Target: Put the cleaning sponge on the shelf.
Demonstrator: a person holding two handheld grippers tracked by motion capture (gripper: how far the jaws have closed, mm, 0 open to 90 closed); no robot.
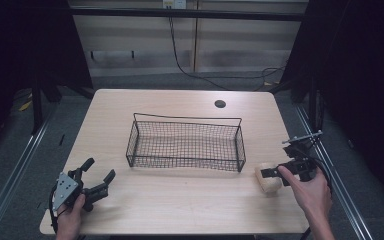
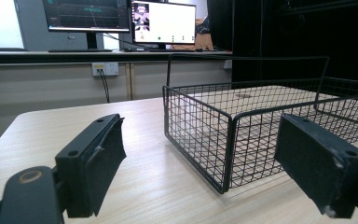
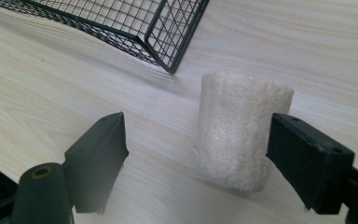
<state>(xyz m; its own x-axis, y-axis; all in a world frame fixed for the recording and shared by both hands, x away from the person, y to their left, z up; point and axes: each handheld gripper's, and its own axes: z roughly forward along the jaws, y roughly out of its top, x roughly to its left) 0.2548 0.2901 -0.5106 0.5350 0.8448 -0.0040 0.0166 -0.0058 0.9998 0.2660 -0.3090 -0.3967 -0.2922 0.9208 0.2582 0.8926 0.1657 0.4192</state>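
The right gripper (image 1: 272,173) comes in low over the table (image 1: 180,200) with its jaws spread, and the pale loofah roll (image 3: 242,133) lies between them, hard against the right-hand jaw and well clear of the left-hand one in the right gripper view. The pads do not press on it, so nothing is pinched yet. The jaws seem to stand that wide in order to straddle the roll across its narrow width, which would give a square bite on soft, springy material. Just ahead of this gripper and to its left sits the corner of the black wire basket (image 3: 168,28), the likely place for the roll.

The left gripper (image 1: 96,176) rests near the table's front edge, jaws spread and empty. The basket's near corner (image 2: 223,140) stands just ahead between them, perhaps so that this hand can steady the basket when needed.
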